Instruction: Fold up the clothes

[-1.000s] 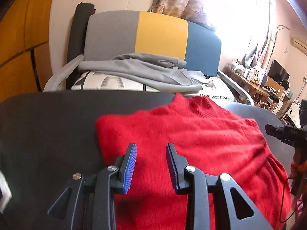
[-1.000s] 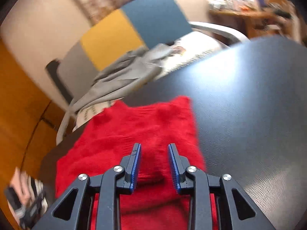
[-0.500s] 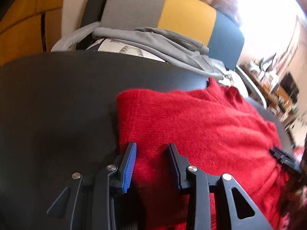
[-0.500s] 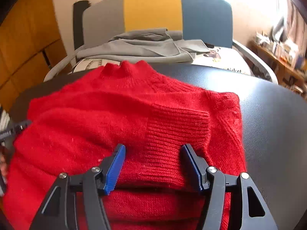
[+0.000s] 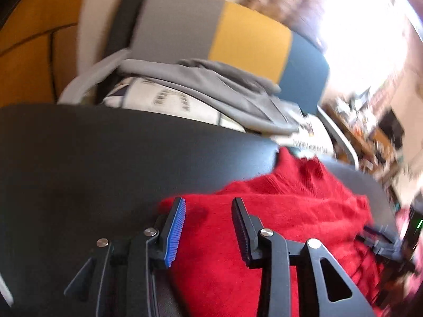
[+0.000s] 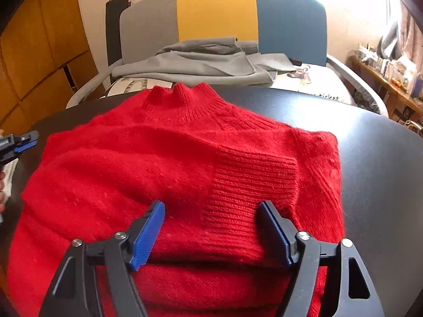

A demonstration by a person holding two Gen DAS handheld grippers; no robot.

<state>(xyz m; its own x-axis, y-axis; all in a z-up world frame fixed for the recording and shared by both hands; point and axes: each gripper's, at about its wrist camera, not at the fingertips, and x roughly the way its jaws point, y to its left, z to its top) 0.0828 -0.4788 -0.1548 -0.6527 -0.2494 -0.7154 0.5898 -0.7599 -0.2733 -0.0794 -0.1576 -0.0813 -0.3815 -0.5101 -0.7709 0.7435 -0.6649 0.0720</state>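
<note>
A red knit sweater (image 6: pixel 169 163) lies spread on the black table (image 6: pixel 383 163), collar toward the chair, with a ribbed cuff folded onto its chest. My right gripper (image 6: pixel 211 227) is open wide, its fingers straddling that ribbed cuff (image 6: pixel 253 182) at the near fold. In the left wrist view the sweater (image 5: pixel 277 227) fills the lower right. My left gripper (image 5: pixel 208 227) is open over the sweater's left edge, with cloth showing between the fingers. The left gripper's tip (image 6: pixel 23 141) also shows at the left edge of the right wrist view.
Behind the table stands a grey, yellow and blue chair (image 6: pixel 219 15) holding a grey garment (image 6: pixel 201 66) on white printed fabric. Orange wooden panels (image 6: pixel 31 58) line the left wall. A cluttered shelf (image 6: pixel 391 71) is at the right.
The right gripper has opened wide and come down at the ribbed cuff. The left gripper has swung around the sweater's left edge, and its view is blurred with motion now.
</note>
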